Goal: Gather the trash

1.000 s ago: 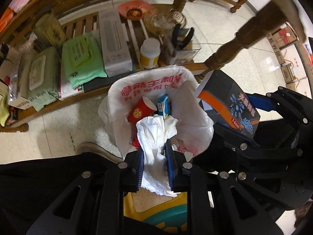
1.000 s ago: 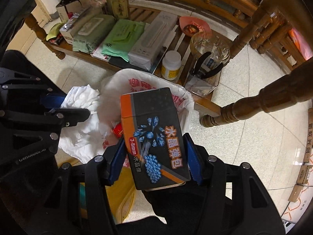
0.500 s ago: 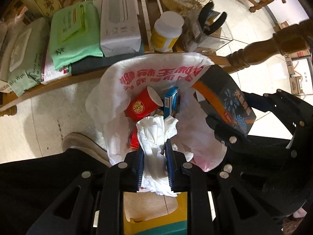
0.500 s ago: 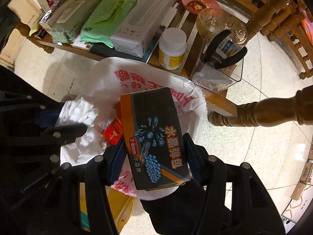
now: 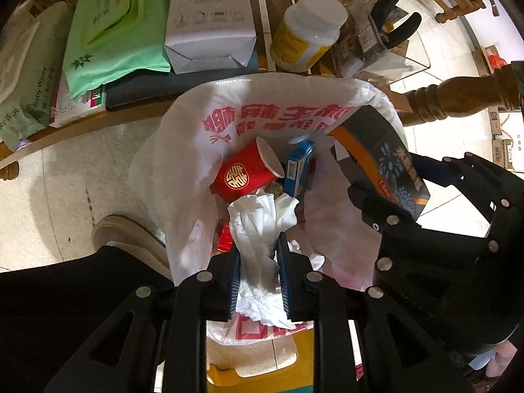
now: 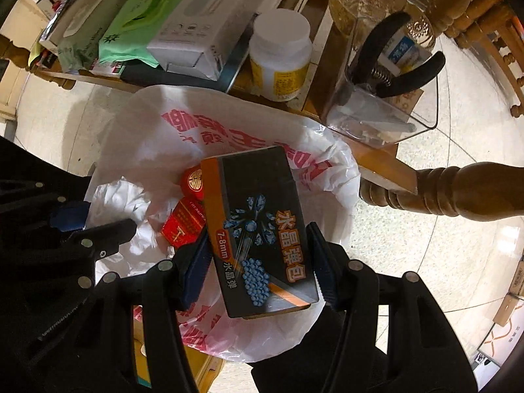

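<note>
Inside, bag: my white trash bag (image 5: 183, 170) holds a red paper cup (image 5: 244, 177) and a blue carton (image 5: 298, 167).
Left hand-held gripper (image 5: 258, 281): pointing down, pinching crumpled tissue (image 5: 262, 226) over the bag.
Right hand-held gripper (image 6: 260, 262): pointing down, clamping a dark box (image 6: 258, 226) above the opening.

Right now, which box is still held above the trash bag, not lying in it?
The dark box with orange trim, clamped in the right gripper; the blue and red boxes lie inside.
</note>
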`<act>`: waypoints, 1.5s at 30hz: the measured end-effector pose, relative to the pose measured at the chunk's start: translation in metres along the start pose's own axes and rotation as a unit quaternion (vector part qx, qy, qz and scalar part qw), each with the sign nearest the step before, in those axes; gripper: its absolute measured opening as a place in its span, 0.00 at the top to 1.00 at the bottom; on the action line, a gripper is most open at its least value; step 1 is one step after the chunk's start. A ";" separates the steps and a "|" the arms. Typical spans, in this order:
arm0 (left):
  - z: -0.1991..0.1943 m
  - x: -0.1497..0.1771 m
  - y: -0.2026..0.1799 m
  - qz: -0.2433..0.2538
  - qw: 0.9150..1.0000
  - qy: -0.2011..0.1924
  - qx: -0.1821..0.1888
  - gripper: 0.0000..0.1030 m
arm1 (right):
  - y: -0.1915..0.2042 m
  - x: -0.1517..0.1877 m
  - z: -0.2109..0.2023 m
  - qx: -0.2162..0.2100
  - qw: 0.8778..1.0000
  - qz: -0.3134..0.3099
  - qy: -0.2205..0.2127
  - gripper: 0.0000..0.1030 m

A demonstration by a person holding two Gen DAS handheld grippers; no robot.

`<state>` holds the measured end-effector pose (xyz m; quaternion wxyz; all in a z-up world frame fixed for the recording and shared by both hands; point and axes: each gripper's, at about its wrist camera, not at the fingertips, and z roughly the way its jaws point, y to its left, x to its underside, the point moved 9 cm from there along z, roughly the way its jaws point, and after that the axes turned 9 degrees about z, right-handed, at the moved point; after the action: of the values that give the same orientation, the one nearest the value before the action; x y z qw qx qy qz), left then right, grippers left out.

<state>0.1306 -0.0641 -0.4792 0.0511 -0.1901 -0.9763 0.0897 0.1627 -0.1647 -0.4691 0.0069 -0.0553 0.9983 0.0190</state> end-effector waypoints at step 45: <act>-0.105 0.023 -0.013 0.019 0.985 -0.140 -0.097 0.26 | -0.034 0.043 -0.116 0.034 0.982 0.128 -0.138 0.24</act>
<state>0.1183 -0.0507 -0.3727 -0.1061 -0.1980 -0.9742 0.0214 0.1228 -0.2077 -0.3549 0.1435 0.0761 0.9867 -0.0069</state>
